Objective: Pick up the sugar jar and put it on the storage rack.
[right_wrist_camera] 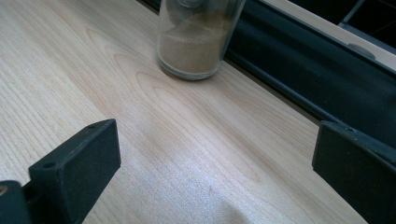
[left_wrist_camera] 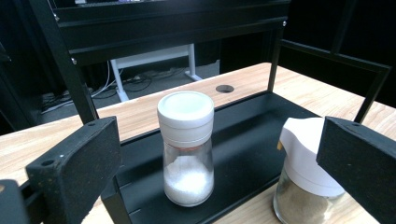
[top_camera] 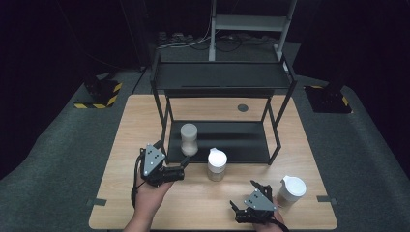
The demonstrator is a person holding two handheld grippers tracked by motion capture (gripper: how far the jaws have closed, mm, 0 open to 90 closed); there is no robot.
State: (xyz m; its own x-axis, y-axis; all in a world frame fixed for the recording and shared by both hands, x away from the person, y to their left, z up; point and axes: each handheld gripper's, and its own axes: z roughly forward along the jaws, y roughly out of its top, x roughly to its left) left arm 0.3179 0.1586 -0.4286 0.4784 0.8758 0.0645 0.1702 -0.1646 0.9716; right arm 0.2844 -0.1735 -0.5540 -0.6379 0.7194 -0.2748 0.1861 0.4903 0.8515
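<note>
A glass shaker of white powder with a white cap [top_camera: 188,139] [left_wrist_camera: 187,149] stands upright at the front left of the black rack's lower shelf [top_camera: 241,140]. My left gripper [top_camera: 183,166] [left_wrist_camera: 219,163] is open just short of the shaker, its jaws wide and not touching it. A spout-lidded jar of brown powder [top_camera: 217,164] [left_wrist_camera: 306,177] [right_wrist_camera: 198,42] stands on the table [top_camera: 203,203] before the shelf. My right gripper [top_camera: 244,194] [right_wrist_camera: 215,168] is open over bare wood, facing that jar from a distance. Nothing is held.
The black two-tier rack [top_camera: 222,77] takes up the table's middle and back, its posts beside the shaker. A second white-lidded jar [top_camera: 291,190] stands at the front right, close to my right gripper. A round hole [top_camera: 242,107] is in the tabletop behind the rack.
</note>
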